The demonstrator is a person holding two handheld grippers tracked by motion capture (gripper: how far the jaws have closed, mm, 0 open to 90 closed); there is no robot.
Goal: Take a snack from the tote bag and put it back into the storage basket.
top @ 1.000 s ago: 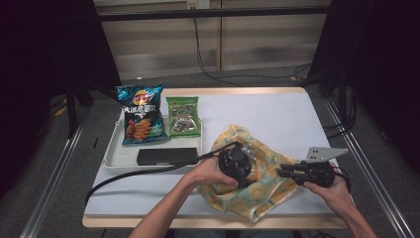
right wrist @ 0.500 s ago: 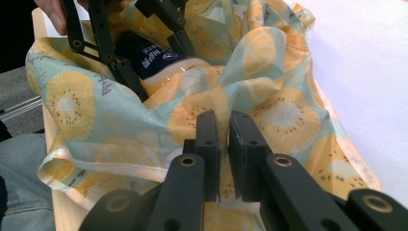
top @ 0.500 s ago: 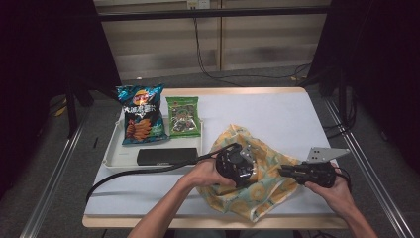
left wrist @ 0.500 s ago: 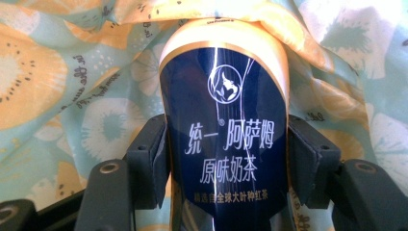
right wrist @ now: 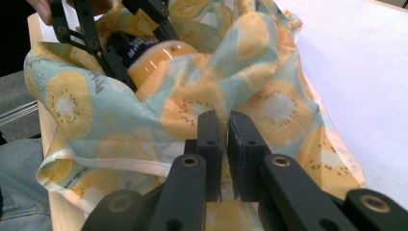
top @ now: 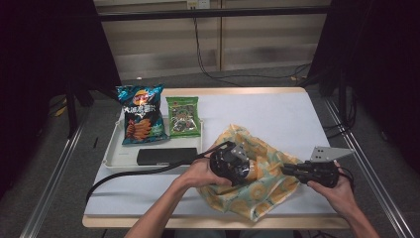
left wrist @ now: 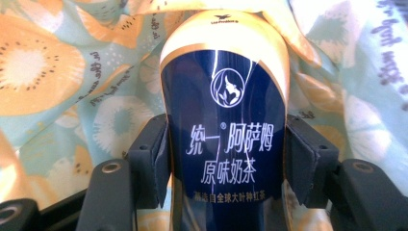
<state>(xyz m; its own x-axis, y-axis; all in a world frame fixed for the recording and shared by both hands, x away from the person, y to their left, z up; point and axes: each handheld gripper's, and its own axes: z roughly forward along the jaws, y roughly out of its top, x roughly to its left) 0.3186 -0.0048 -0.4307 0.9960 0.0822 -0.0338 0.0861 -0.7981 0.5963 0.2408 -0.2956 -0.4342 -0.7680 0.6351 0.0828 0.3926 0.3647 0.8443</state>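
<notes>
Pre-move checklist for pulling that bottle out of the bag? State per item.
1. left gripper closed on milk tea bottle: ok, jaws have just been closing and both pads sit on its sides.
2. Bottle free of fabric bag: not ok, cloth lies over its top.
3. right gripper pinching the bag's cloth: ok, jaws shut on a fold.
4. Bottle cap on: cannot tell, hidden.
5. Room on the white tray beside chips bag, green snack pack and black box: cannot tell.
</notes>
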